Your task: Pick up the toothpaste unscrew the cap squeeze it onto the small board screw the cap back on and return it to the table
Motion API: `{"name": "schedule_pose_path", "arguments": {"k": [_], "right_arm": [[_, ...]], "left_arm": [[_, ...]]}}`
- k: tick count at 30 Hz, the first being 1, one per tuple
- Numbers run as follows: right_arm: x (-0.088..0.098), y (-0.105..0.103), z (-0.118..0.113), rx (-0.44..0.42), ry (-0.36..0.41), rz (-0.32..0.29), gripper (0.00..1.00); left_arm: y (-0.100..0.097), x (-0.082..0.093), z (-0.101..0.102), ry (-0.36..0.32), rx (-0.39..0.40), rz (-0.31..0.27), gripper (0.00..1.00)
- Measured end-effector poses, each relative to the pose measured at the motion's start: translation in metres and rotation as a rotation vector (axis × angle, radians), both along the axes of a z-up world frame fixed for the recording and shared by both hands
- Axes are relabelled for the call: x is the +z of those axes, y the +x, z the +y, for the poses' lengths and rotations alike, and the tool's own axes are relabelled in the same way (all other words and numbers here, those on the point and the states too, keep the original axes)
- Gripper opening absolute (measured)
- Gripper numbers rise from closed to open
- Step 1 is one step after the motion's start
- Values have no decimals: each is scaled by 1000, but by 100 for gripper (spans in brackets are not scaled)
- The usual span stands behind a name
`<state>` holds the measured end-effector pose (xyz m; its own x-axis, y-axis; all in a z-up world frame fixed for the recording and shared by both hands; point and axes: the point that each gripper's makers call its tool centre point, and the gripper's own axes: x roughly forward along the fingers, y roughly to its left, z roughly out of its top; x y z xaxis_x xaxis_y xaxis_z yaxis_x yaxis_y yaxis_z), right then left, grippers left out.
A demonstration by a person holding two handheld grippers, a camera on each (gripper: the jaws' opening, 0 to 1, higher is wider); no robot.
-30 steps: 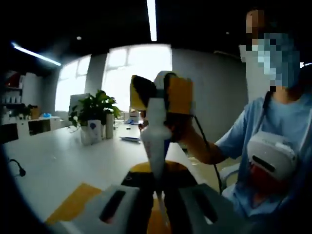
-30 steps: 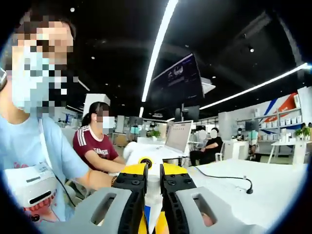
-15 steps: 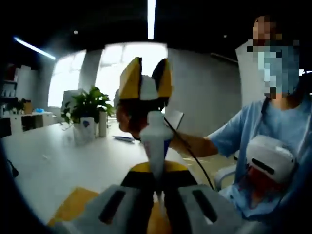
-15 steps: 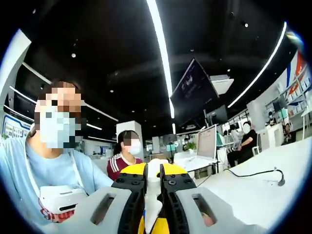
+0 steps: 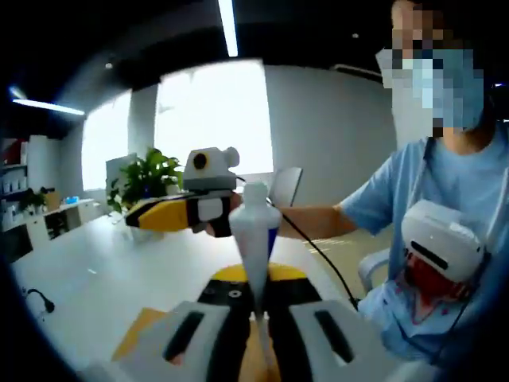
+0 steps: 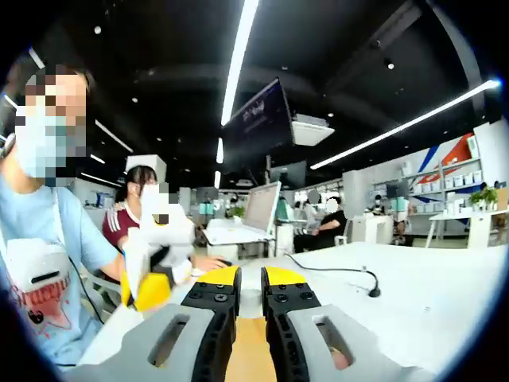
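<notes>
Holding: the left gripper (image 5: 256,318) has its jaws clenched on the flat tail of the toothpaste (image 5: 254,239), which stands upright above them, nozzle end up.
Toothpaste place: in the air over the counter (image 5: 95,286), not touching it; no cap can be made out on the nozzle.
Right gripper, left gripper view: the right gripper (image 5: 171,216) lies sideways just behind the tube's top, yellow and black, its tips pointing toward the view's left; I cannot tell whether it touches the tube.
Right gripper, right gripper view: its 2 jaws (image 6: 250,288) stand near each other with a narrow gap; whether the small pale shape between them is a held cap I cannot tell.
Left gripper, right gripper view: it shows at the lower left (image 6: 155,274), blurred, white above and yellow below.
Board: a yellow board (image 5: 139,342) lies on the counter under the left gripper's jaws.
Person: blue shirt (image 5: 445,199), white device on the chest.
Background: a plant (image 5: 147,179) by the window; a cable (image 6: 342,270) on the counter.
</notes>
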<state>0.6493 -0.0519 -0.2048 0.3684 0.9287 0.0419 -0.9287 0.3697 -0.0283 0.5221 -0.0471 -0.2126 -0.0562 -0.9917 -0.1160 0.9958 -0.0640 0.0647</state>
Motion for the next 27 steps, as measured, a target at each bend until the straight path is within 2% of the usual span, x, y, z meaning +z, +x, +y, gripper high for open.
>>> {"name": "schedule_pose_path", "arguments": {"k": [3, 9, 12, 14, 15, 18, 22, 25, 27], "right_arm": [[-32, 27, -17, -131, -23, 50, 10], [-75, 64, -44, -377, 16, 151, 10], [-106, 74, -58, -514, -57, 206, 10], [-110, 76, -56, -519, -42, 209, 10], [-114, 78, -60, -555, -26, 244, 10], [-124, 79, -61, -597, -97, 225, 10], [-129, 75, -58, -618, -111, 234, 10], [-136, 71, -56, -634, -97, 279, 10], [-138, 70, -56, -656, -116, 254, 10]], "left_arm": [[1, 1, 5, 2, 14, -7, 4], [-1, 0, 14, 5, 31, -39, 4], [2, 0, 15, 7, 50, -51, 4], [3, 0, 16, 9, 55, -57, 4], [3, 0, 16, 8, 55, -58, 4], [3, 2, 16, -3, 59, -58, 4], [2, 2, 15, -1, 61, -66, 4], [2, 1, 15, 1, 60, -64, 4], [3, 0, 15, 2, 61, -61, 4]]}}
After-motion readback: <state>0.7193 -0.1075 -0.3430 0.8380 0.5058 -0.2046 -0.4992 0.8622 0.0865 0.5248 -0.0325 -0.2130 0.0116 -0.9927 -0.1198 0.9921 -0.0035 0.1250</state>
